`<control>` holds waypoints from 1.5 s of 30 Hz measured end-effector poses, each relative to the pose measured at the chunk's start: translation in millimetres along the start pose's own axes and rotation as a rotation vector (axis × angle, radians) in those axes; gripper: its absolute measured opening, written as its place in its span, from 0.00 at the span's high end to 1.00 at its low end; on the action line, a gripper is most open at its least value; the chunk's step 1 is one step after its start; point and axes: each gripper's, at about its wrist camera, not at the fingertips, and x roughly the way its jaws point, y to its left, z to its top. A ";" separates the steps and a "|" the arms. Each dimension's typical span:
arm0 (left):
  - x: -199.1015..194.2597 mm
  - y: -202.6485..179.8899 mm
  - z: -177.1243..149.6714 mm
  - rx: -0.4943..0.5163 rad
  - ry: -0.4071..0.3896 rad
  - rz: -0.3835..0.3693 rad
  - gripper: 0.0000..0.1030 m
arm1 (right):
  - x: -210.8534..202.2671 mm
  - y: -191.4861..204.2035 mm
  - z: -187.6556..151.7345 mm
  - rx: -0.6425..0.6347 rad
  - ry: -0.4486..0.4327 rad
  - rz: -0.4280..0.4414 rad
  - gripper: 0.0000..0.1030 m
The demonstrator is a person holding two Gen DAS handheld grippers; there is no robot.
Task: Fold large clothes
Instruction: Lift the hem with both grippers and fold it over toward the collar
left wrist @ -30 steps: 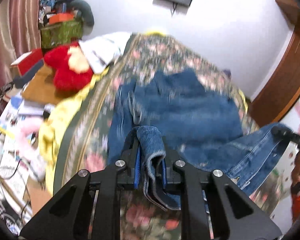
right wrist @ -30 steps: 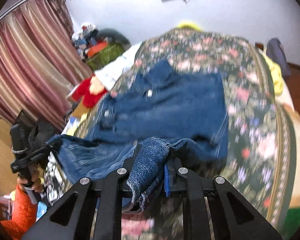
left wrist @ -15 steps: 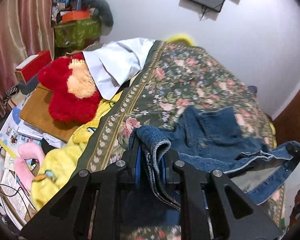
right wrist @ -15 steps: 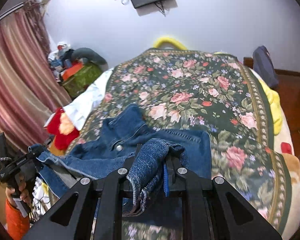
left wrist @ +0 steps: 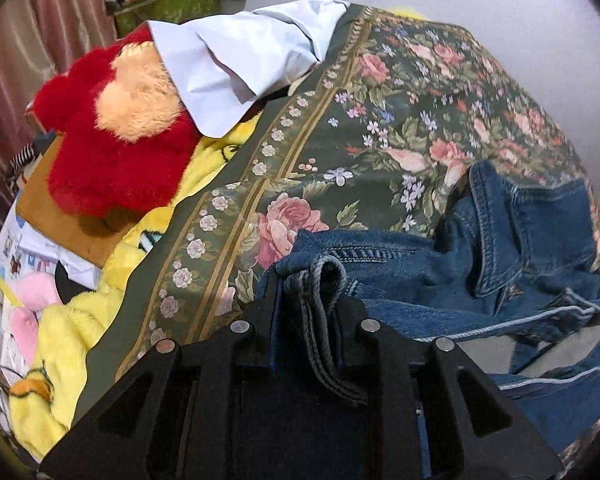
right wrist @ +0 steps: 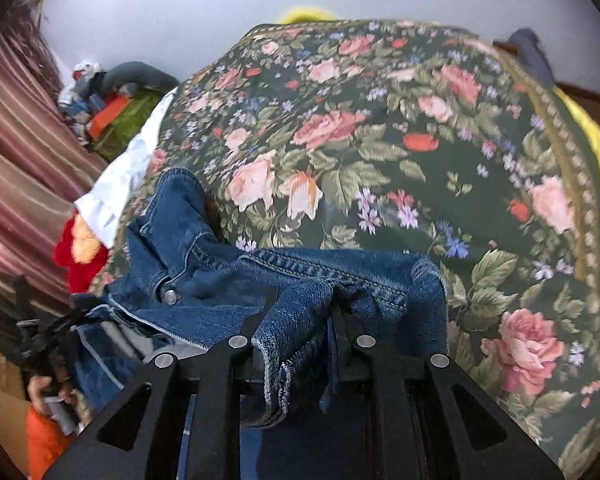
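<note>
Denim jacket (left wrist: 480,280) pinched in my right tongs (right wrist: 300,312) – left tongs (left wrist: 312,304) opening round its hem; uneven release could skew the fold

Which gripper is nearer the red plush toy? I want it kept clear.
Left. The left gripper holds denim near the bed edge beside the red plush toy; the right gripper is farther across the jacket.

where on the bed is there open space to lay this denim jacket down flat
Bare floral bedspread stretches from the denim jacket up to the white wall, and right to the yellow blanket. The left edge is crowded: red plush toy, white cloth, boxes.
</note>
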 end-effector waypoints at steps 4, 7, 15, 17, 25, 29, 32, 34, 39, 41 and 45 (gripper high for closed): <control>2.4 -8.0 0.8 0.085 -0.001 0.095 0.57 | -8.0 -7.7 0.5 -0.021 0.044 0.051 0.84; 3.1 -3.5 1.7 0.111 -0.001 0.143 0.42 | -28.1 -6.9 1.2 -0.054 0.024 0.016 0.84; -64.2 -7.2 8.1 0.165 -0.115 0.162 0.39 | -103.1 -12.7 -1.2 -0.125 -0.096 -0.232 0.84; -89.5 -16.7 7.0 0.222 -0.166 0.180 0.39 | -117.9 -12.8 -7.3 -0.133 -0.079 -0.202 0.84; -153.9 -64.5 -32.4 0.420 -0.225 0.064 0.27 | -135.3 37.5 -58.1 -0.289 -0.064 -0.142 0.84; -145.6 -88.0 -61.3 0.477 -0.195 0.007 0.24 | -123.6 65.4 -84.2 -0.344 -0.025 -0.086 0.84; -124.7 -105.3 -81.2 0.506 -0.132 -0.033 0.24 | -103.6 82.9 -102.7 -0.376 0.028 -0.044 0.84; -104.9 -116.5 -91.8 0.534 -0.091 -0.026 0.24 | -83.8 91.5 -113.1 -0.398 0.075 -0.034 0.84; -54.2 -129.0 -94.0 0.561 -0.037 0.041 0.24 | -34.7 98.6 -126.3 -0.438 0.160 -0.072 0.84; -43.3 -127.1 -85.4 0.551 -0.038 0.068 0.24 | -19.8 98.3 -122.9 -0.443 0.163 -0.066 0.84; -24.4 -114.6 -50.0 0.505 -0.017 0.047 0.23 | -0.2 98.8 -96.8 -0.439 0.164 -0.066 0.84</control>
